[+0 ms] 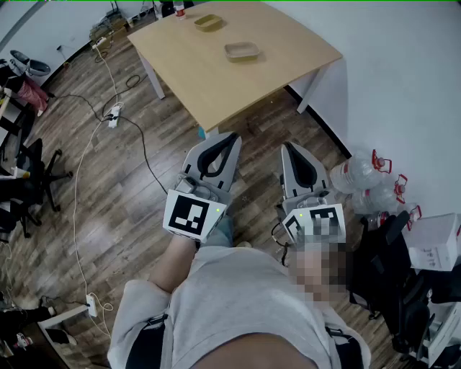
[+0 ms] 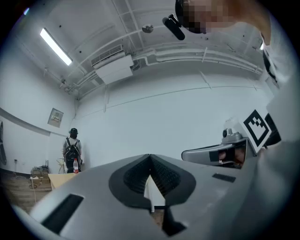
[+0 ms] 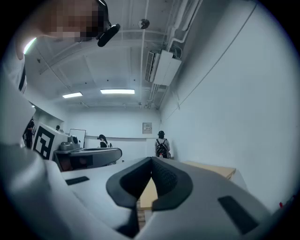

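The left tool (image 1: 230,137) has its two grey jaws pressed together at the tips with nothing between them, and the right tool (image 1: 289,146) is the same (each tool's own view shows dark ribbed pads (image 2: 164,176) meeting at a point). Both are held side by side, pointing forward.

Carrying shut tools like this goes best, I judge, with the tips level, apart from each other and clear of the bench corner.

That pale wooden bench (image 1: 216,83), a plain rectangular top on white legs, has its near corner just ahead of the left tool in the head view. A shallow beige tray (image 1: 242,50) and a shallow olive tray (image 1: 208,22) lie further back on it. Clear plastic water jugs with red handles (image 1: 358,173) stand on the wood-plank floor (image 1: 122,194), near the right tool.
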Tool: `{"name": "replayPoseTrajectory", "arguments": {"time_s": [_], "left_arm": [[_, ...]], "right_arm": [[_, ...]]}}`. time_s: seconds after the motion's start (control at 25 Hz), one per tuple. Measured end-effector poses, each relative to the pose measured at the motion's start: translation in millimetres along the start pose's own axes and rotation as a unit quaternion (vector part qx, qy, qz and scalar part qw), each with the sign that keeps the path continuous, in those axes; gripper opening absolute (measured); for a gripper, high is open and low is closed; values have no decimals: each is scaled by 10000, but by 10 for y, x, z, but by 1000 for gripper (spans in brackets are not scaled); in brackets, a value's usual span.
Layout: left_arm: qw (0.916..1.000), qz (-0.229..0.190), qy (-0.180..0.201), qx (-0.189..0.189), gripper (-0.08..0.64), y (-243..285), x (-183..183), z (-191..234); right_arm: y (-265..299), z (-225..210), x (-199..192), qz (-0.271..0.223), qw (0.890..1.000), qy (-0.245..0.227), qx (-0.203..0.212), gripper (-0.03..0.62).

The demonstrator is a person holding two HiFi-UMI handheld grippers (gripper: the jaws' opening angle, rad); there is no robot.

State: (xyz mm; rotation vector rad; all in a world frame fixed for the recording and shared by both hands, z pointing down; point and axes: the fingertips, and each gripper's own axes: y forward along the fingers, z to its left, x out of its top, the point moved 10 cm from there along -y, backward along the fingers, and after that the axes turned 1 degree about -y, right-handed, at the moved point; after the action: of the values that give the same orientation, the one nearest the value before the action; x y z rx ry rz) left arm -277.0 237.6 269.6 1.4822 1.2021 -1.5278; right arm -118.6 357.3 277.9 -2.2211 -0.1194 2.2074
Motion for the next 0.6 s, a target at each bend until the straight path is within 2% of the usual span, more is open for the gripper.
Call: {"name": "replayPoseTrajectory", "arguments": {"time_s": [0.16, 0.32, 0.6], "left_arm": [[10000, 22, 5, -14, 14, 51, -13, 58], [9997, 253, 42, -16, 14, 114, -73, 183], [9999, 112, -63, -111, 15, 428, -124, 467]], "right_arm": [[74, -20, -12, 13, 10000, 11, -13, 11], [215, -40, -19, 40, 10000, 9, -13, 11], [588, -177, -72, 124, 9999, 5, -110, 11]]}}
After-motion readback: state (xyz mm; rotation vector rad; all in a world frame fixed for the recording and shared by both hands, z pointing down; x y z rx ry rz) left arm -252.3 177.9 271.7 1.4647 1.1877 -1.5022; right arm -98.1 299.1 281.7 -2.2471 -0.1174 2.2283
